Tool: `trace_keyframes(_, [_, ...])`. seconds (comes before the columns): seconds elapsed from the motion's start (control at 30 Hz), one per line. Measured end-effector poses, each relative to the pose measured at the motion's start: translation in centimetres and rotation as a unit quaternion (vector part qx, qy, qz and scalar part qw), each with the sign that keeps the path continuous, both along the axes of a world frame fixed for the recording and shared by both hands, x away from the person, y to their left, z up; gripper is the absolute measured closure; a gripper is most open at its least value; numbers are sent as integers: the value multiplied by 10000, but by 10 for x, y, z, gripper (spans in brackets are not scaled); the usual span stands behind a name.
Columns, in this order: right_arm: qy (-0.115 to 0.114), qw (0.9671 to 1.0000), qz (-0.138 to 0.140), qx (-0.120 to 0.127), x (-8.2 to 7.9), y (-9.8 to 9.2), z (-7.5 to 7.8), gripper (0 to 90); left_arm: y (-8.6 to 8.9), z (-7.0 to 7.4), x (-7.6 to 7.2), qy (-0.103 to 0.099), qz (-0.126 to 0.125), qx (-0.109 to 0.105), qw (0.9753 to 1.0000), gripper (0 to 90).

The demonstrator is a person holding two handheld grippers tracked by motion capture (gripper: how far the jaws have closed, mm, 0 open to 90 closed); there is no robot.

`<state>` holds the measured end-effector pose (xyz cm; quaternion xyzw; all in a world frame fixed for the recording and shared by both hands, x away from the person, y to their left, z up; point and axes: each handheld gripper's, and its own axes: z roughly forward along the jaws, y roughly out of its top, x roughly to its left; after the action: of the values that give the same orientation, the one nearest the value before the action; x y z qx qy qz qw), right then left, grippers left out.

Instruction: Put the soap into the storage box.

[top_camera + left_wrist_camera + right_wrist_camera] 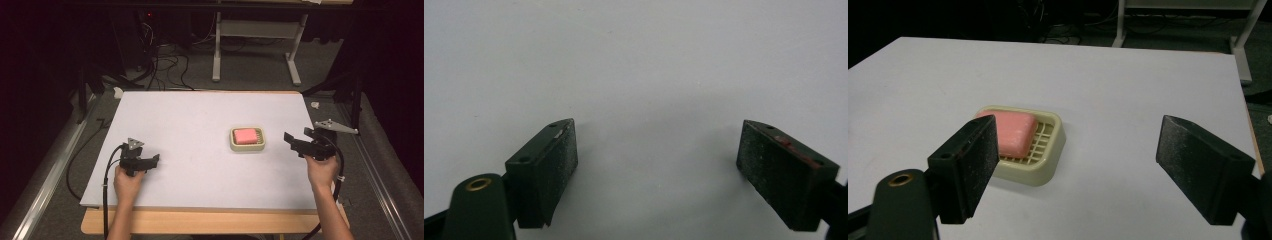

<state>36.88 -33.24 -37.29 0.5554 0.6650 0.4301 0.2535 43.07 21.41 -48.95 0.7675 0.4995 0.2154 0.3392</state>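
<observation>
Two grippers are held above the counter, which is covered with a pale sheet. The right gripper is seen at the right side, and its fingers are spread wide with nothing between them. It is pointed toward the pink soap, which lies in a cream soap dish a little right of the middle of the counter. In the right gripper view the soap is partly covered by the left finger, and it lies on the ribbed floor of the dish. The gripper is near the dish but not touching it.

The left gripper is held at the near left, well apart from the dish. Its fingers are also wide, and only the bare sheet is seen under them.

Several things could go wrong from here, as a judgement. The soap looks smooth and rounded, so it could be squeezed out of the fingers if it is closed upon too near its edge. The dish seems light and is not held by anything; it could be pushed along the sheet or tipped if one finger is brought down on its rim. The soap also sits low inside the walls, so the fingers could be stopped by the rim before a good hold is reached.
</observation>
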Motion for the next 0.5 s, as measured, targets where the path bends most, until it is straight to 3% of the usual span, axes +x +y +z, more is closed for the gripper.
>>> trace_keyframes(0.5, [8, 9999, -70, 157, -12, -11, -15, 192, 0, 0, 0, 0, 0, 2, 10000, 172])
